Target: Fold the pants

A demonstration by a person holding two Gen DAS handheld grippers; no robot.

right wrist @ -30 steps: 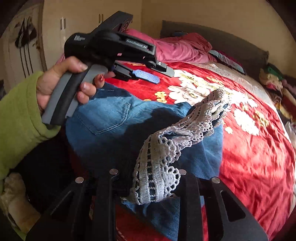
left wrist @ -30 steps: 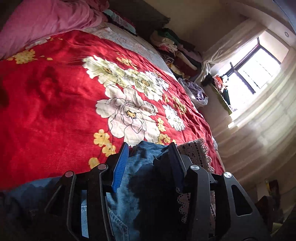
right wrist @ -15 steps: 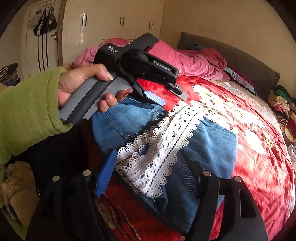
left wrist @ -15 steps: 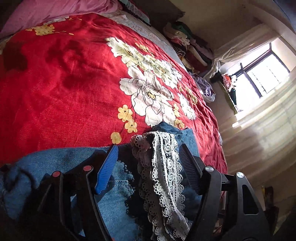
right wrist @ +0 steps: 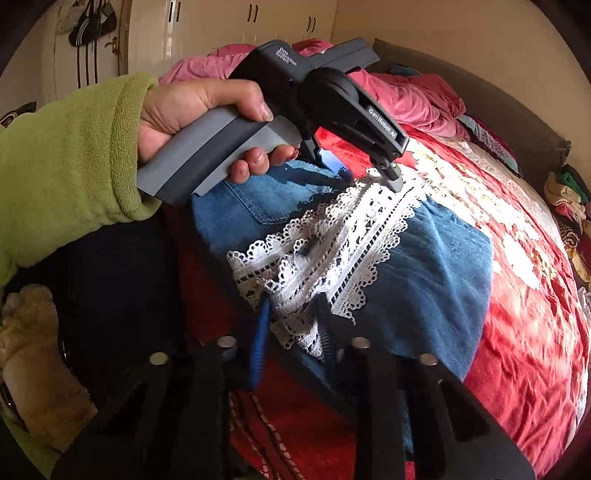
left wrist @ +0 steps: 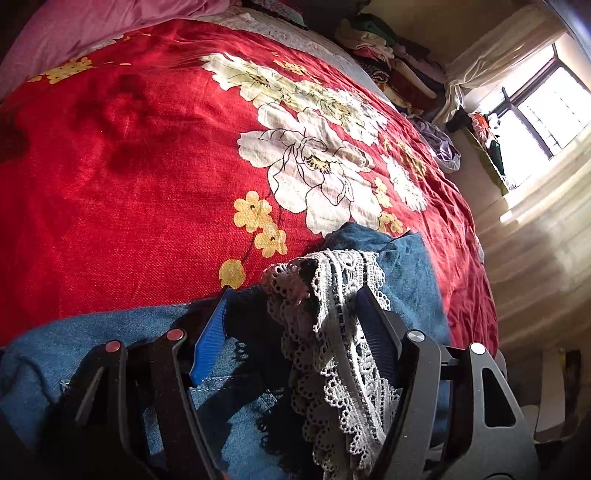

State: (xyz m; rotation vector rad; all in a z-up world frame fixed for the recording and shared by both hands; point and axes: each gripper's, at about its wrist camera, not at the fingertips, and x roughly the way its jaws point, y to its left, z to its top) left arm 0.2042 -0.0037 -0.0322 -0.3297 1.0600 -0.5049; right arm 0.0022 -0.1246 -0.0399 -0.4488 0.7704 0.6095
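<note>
Blue denim pants [right wrist: 424, 273] with a white lace hem [right wrist: 325, 251] lie folded on the red flowered bedspread [right wrist: 517, 332]. In the left wrist view the lace [left wrist: 332, 317] lies bunched over the denim [left wrist: 406, 258], between my left gripper's [left wrist: 295, 295] spread jaws; the right finger [left wrist: 373, 317] touches it. The same gripper shows in the right wrist view [right wrist: 369, 166], held by a hand over the lace's far end. My right gripper [right wrist: 291, 310] has its jaws narrowed around the lace's near end.
Pink bedding [right wrist: 406, 96] lies at the head of the bed. Piled clothes [left wrist: 388, 59] sit along the far side. A window [left wrist: 535, 110] and wall lie beyond the bed. A white wardrobe [right wrist: 207, 26] stands behind the hand.
The lace hem came down from the air and lies spread on the denim. My right gripper opened, then narrowed again around the lace's near end. My left gripper opened and shifted over the lace's far end.
</note>
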